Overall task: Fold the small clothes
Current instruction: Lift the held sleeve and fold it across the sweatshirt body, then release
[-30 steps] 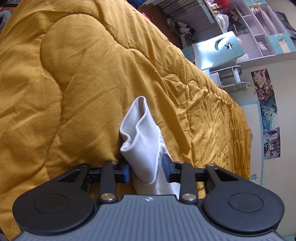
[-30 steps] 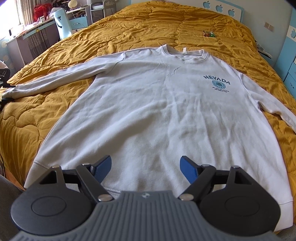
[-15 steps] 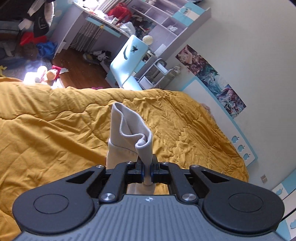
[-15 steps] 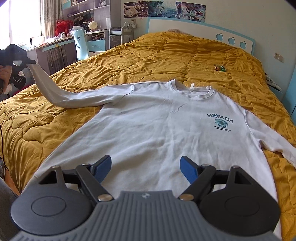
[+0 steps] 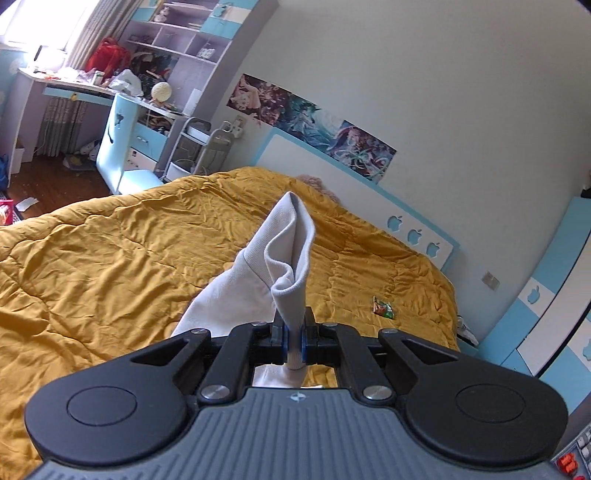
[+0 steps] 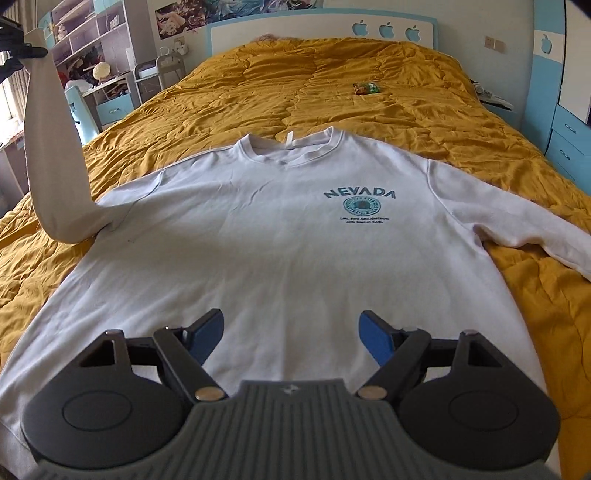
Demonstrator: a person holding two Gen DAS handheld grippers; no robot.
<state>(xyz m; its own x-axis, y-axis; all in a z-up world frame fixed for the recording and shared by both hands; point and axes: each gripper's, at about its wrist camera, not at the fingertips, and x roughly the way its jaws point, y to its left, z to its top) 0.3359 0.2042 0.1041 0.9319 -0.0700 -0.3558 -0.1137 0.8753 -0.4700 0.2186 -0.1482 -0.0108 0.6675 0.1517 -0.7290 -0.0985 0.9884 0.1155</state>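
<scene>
Sleeve cuff [image 5: 291,254]: a second ago it lay on the yellow quilt [image 5: 110,266] between parted fingers; now it is pinched and lifted clear of the bed.
Left gripper [image 5: 294,338]: fingers clamped on the cuff; the cloth stands up above them, folded over at its top.
Left-side sleeve [image 6: 51,155]: flat along the quilt a second ago, half raised half a second ago; now it hangs almost upright at the far left, bending where it meets the body.
Right gripper [image 6: 291,334]: fingers spread wide and empty, as in both earlier frames, over the near hem.
Sweatshirt [image 6: 258,258]: white, spread front-up across the near part of the bed, collar toward the far headboard [image 6: 321,31].
Other sleeve [image 6: 517,218]: lying flat, off to the right.
Writing: "NEVADA" in teal over a round teal emblem on the chest print [image 6: 360,201]; the small lines under it cannot be read.
Wrapper [image 6: 365,88]: small, on the far quilt.
</scene>
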